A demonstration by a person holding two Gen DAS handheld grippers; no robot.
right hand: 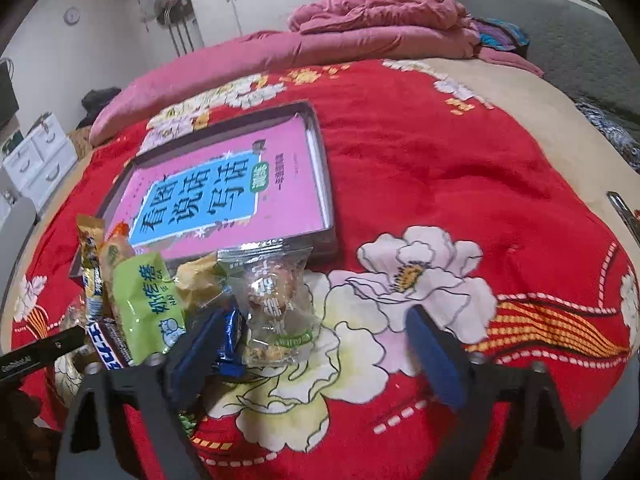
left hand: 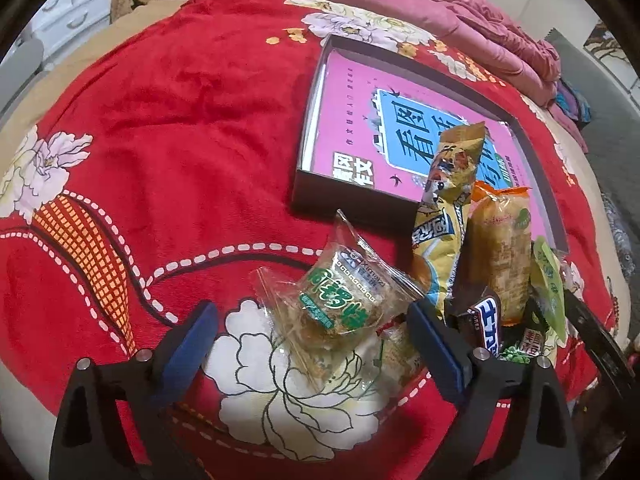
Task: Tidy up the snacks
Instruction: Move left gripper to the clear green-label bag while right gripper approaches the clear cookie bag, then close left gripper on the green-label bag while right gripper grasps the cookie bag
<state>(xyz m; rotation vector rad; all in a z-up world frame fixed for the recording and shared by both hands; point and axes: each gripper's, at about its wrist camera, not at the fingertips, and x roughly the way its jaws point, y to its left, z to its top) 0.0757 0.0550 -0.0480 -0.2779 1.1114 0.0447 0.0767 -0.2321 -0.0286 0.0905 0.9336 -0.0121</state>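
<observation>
A pile of snack packets lies on the red flowered blanket (left hand: pixel 160 120) in front of a shallow dark box (left hand: pixel 307 132) holding a pink book (left hand: pixel 348 92). My left gripper (left hand: pixel 314 344) is open around a clear packet with a green label (left hand: pixel 340 300); its pads do not press on it. To the right stand a yellow packet (left hand: pixel 444 216), an orange one (left hand: pixel 500 248), a green one (left hand: pixel 550 284) and a chocolate bar (left hand: pixel 488 320). My right gripper (right hand: pixel 318 352) is open around another clear packet (right hand: pixel 276 308), its left finger against a blue wrapper (right hand: pixel 228 332).
The box (right hand: pixel 322 148) sits mid-bed, just behind the pile. A folded pink quilt (right hand: pixel 360 28) lies along the far edge. White drawers (right hand: pixel 36 160) stand off the bed's left side. Red blanket (right hand: pixel 460 160) stretches open to the right.
</observation>
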